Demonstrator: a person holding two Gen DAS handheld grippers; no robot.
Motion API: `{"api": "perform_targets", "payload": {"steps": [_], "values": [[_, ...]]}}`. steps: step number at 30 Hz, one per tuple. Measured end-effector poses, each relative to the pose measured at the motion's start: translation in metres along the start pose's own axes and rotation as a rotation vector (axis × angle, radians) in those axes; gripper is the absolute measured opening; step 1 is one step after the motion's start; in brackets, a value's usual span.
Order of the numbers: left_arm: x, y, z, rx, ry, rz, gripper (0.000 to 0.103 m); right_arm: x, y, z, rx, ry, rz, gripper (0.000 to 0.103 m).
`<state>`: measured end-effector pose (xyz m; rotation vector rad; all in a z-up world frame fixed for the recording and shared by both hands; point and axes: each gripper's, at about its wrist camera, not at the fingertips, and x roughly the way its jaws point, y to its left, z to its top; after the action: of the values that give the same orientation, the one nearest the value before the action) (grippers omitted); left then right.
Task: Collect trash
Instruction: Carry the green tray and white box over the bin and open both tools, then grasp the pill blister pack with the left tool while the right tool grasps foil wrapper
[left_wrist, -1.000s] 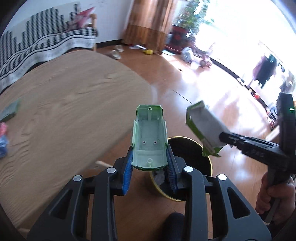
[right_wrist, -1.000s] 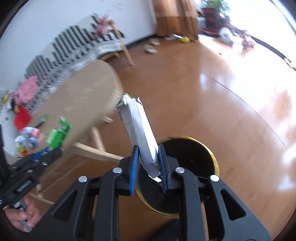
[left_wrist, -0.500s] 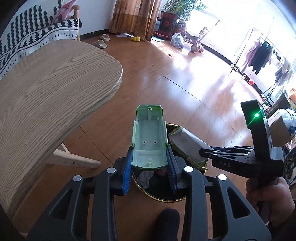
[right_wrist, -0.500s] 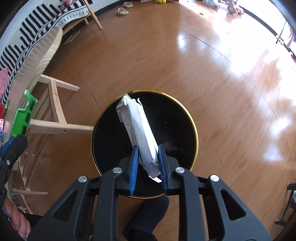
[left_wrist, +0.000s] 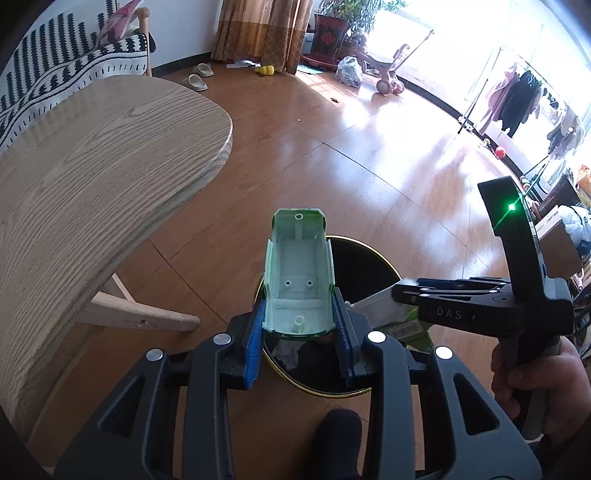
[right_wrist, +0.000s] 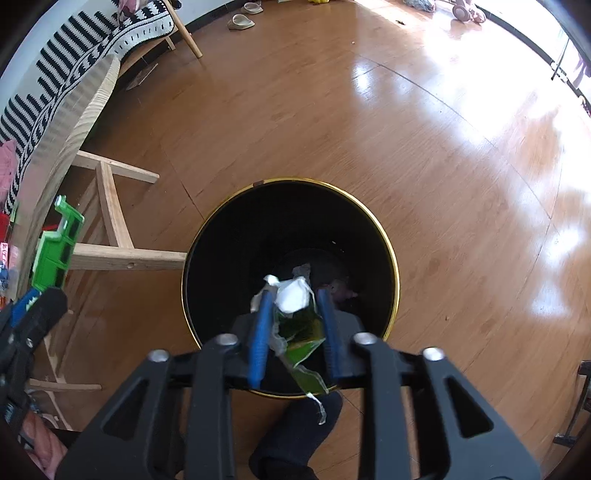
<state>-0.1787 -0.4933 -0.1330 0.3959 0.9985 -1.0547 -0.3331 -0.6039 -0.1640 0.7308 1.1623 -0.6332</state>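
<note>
My left gripper (left_wrist: 299, 314) is shut on a pale green plastic shell (left_wrist: 298, 277), held above the near rim of a black bin with a gold rim (left_wrist: 373, 254). The shell and left gripper also show in the right wrist view (right_wrist: 55, 251). My right gripper (right_wrist: 293, 317) has its jaws spread over the bin (right_wrist: 384, 236). A crumpled white and green carton (right_wrist: 295, 317) sits loosely between the blue pads (right_wrist: 258, 332), tipping down into the bin. The right gripper shows in the left wrist view (left_wrist: 402, 291) with the carton (left_wrist: 384, 310) at its tips.
A wooden table (left_wrist: 92, 177) stands to the left, its leg (right_wrist: 122, 254) close to the bin. Some trash (left_wrist: 286, 356) lies in the bin's bottom. A striped sofa (left_wrist: 55, 77) is behind. Slippers (left_wrist: 197, 79) and a toy trike (left_wrist: 388, 74) lie on the wood floor.
The right gripper's jaws have opened and the carton, upright and clamped before, has slumped and turned downward into the bin. The left gripper still holds the green shell over the bin's edge.
</note>
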Motion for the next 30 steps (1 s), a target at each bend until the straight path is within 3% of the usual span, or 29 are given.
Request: {"api": "perform_targets", "payload": {"steps": [1,6,13,17,20,21,22,23,24,30], "values": [[0.0,0.0,-0.001,0.001,0.001,0.0,0.032,-0.003,0.0,0.0,-0.001,-0.016,-0.005,0.081],[0.005,-0.001,-0.002,0.007,0.016,-0.018,0.032,-0.014,-0.006,0.002,0.026,-0.056,-0.015,0.081],[0.039,-0.013,-0.016,-0.012,0.145,-0.169,0.032,-0.028,-0.025,0.004,0.105,-0.105,-0.03,0.081],[0.058,-0.023,-0.027,0.002,0.202,-0.169,0.032,-0.035,-0.034,0.003,0.132,-0.119,-0.025,0.081],[0.059,-0.03,-0.029,0.027,0.194,-0.162,0.033,-0.039,-0.034,0.003,0.133,-0.127,-0.021,0.081],[0.059,-0.031,-0.027,0.03,0.187,-0.158,0.035,-0.041,-0.034,0.003,0.133,-0.133,-0.021,0.081],[0.058,-0.032,-0.027,0.032,0.181,-0.155,0.046,-0.043,-0.035,0.003,0.134,-0.137,-0.02,0.081],[0.056,-0.034,-0.026,0.032,0.17,-0.152,0.064,-0.044,-0.035,0.002,0.135,-0.141,-0.02,0.081],[0.054,-0.034,-0.025,0.031,0.158,-0.15,0.071,-0.047,-0.035,0.002,0.137,-0.147,-0.02,0.081],[0.032,-0.03,-0.02,0.03,0.104,-0.123,0.083,-0.06,-0.025,0.003,0.131,-0.167,-0.02,0.081]]}}
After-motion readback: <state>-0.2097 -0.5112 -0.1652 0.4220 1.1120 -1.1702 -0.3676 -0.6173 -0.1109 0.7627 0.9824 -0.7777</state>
